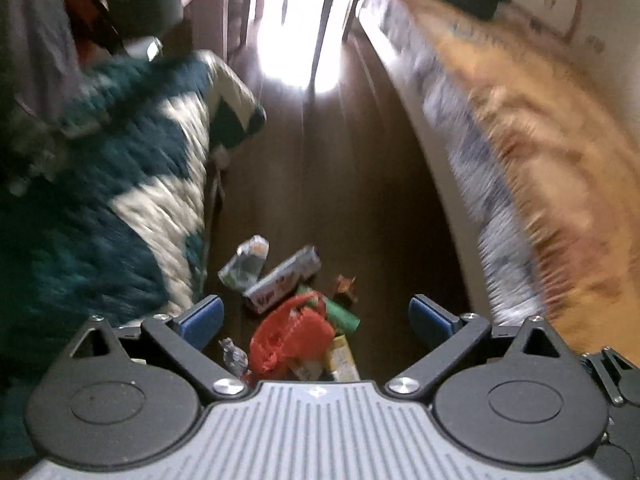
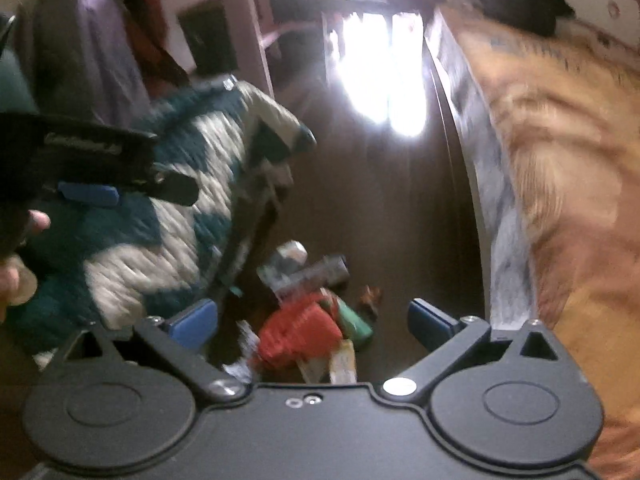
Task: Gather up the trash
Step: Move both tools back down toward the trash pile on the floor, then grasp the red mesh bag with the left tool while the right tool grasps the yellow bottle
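Note:
A pile of trash lies on the dark wood floor between two beds. It holds a red net bag (image 1: pixel 290 334), a white carton (image 1: pixel 282 280), a crumpled clear wrapper (image 1: pixel 244 262), a green packet (image 1: pixel 340 312), a yellow packet (image 1: pixel 342 356) and a foil scrap (image 1: pixel 234 354). My left gripper (image 1: pixel 316 316) is open and empty above the pile. My right gripper (image 2: pixel 314 320) is open and empty above the same pile, where the red net bag (image 2: pixel 300 334) and green packet (image 2: pixel 356 324) show blurred. The left gripper (image 2: pixel 90 194) also shows at the left of the right wrist view.
A teal and white quilt (image 1: pixel 120 200) hangs over the bed on the left. A bed with an orange cover (image 1: pixel 540 160) runs along the right. Bright glare (image 1: pixel 300 32) falls on the floor (image 1: pixel 340 180) far ahead, under chair legs. Both views are motion-blurred.

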Demonstrator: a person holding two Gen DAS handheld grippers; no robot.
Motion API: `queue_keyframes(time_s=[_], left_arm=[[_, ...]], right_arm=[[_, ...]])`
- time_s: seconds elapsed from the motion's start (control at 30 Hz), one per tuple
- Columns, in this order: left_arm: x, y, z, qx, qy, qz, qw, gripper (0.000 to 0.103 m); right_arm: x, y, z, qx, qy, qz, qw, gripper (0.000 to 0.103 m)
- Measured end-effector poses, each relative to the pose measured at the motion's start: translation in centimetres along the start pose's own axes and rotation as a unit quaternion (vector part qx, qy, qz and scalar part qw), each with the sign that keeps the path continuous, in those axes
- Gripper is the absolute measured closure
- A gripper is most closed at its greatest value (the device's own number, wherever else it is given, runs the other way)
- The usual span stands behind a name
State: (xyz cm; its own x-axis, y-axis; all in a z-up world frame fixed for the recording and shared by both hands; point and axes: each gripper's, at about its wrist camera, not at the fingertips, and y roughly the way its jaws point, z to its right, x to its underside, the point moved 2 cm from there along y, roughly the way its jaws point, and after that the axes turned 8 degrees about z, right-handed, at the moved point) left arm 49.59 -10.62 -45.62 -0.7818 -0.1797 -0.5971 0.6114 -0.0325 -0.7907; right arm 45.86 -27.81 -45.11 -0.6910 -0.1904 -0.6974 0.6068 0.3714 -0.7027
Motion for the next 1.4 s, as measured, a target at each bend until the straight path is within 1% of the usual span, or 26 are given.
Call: queue_keyframes(time_s=[0.13, 0.2, 0.3, 0.37, 0.5, 0.57, 0.63, 0.73, 0.83, 0.87, 0.9, 0.93, 1.03, 1.1, 1.13, 1.17, 1.2, 1.27, 1.37, 1.4], left_arm=[[3.7, 7.9, 0.7, -0.011, -0.014, -0.033, 0.9993, 0.003], [5.2, 11.8, 0.8, -0.025, -0.028, -0.049, 0.9981, 0.003], [7.1, 16.7, 0.5, -0.032, -0.062, -0.07, 0.9951, 0.003], [8.3, 19.7, 0.3, -0.037, -0.074, -0.083, 0.9932, 0.003], [10.7, 25.7, -0.7, -0.065, -0.097, -0.107, 0.9874, 0.003], [11.6, 27.9, -1.4, -0.072, -0.111, -0.117, 0.9843, 0.003], [12.4, 30.2, -1.8, -0.079, -0.112, -0.126, 0.9826, 0.003], [13.2, 32.9, -2.1, -0.08, -0.112, -0.136, 0.981, 0.004], [13.8, 34.6, -2.3, -0.075, -0.112, -0.142, 0.9806, 0.004], [14.1, 35.1, -2.3, -0.075, -0.112, -0.146, 0.9801, 0.008], [14.4, 35.6, -2.3, -0.07, -0.111, -0.151, 0.9799, 0.015], [14.7, 36.1, -2.3, -0.066, -0.108, -0.156, 0.9796, 0.019], [15.5, 36.8, -2.3, -0.063, -0.1, -0.163, 0.9796, 0.037], [15.9, 36.9, -2.3, -0.061, -0.101, -0.166, 0.9789, 0.056], [16.0, 36.8, -2.2, -0.061, -0.102, -0.166, 0.979, 0.062], [16.0, 36.7, -2.2, -0.064, -0.101, -0.166, 0.9789, 0.072], [16.1, 36.5, -2.1, -0.066, -0.1, -0.168, 0.9786, 0.079], [16.1, 36.0, -2.0, -0.072, -0.097, -0.167, 0.9785, 0.089], [16.0, 34.7, -2.0, -0.081, -0.093, -0.168, 0.9781, 0.09], [15.9, 34.0, -1.9, -0.077, -0.093, -0.167, 0.9785, 0.091]], right_arm=[[4.2, 5.4, 2.3, 0.003, 0.008, -0.02, 1.0, 0.005], [6.3, 8.2, 3.5, 0.003, 0.006, -0.027, 1.0, 0.007], [9.3, 12.5, 4.7, -0.003, 0.008, -0.041, 0.999, 0.011], [11.1, 15.4, 5.1, -0.005, 0.005, -0.052, 0.999, 0.014], [14.4, 20.5, 5.5, -0.016, 0.003, -0.075, 0.997, 0.017], [15.9, 22.6, 5.5, -0.02, -0.002, -0.084, 0.996, 0.018], [17.4, 24.6, 5.6, -0.022, -0.005, -0.091, 0.996, 0.019], [19.0, 26.9, 5.8, -0.021, 0.001, -0.103, 0.994, 0.023], [19.9, 28.7, 5.9, -0.023, 0.015, -0.112, 0.993, 0.025], [20.2, 29.3, 5.9, -0.025, 0.018, -0.114, 0.993, 0.027], [20.4, 29.7, 5.8, -0.025, 0.021, -0.116, 0.993, 0.028], [20.6, 30.2, 5.8, -0.023, 0.023, -0.118, 0.992, 0.028], [21.2, 31.6, 5.4, -0.019, 0.022, -0.124, 0.992, 0.032], [21.6, 32.0, 5.4, -0.015, 0.018, -0.128, 0.992, 0.042], [21.7, 32.1, 5.4, -0.012, 0.015, -0.131, 0.991, 0.046], [21.8, 32.1, 5.3, -0.012, 0.013, -0.132, 0.991, 0.048], [21.9, 32.0, 5.2, -0.012, 0.012, -0.13, 0.991, 0.048], [22.0, 32.1, 4.9, -0.005, 0.005, -0.132, 0.991, 0.049], [21.8, 31.5, 4.9, 0.01, 0.007, -0.13, 0.991, 0.049], [21.7, 31.1, 5.0, 0.012, 0.012, -0.13, 0.991, 0.049]])
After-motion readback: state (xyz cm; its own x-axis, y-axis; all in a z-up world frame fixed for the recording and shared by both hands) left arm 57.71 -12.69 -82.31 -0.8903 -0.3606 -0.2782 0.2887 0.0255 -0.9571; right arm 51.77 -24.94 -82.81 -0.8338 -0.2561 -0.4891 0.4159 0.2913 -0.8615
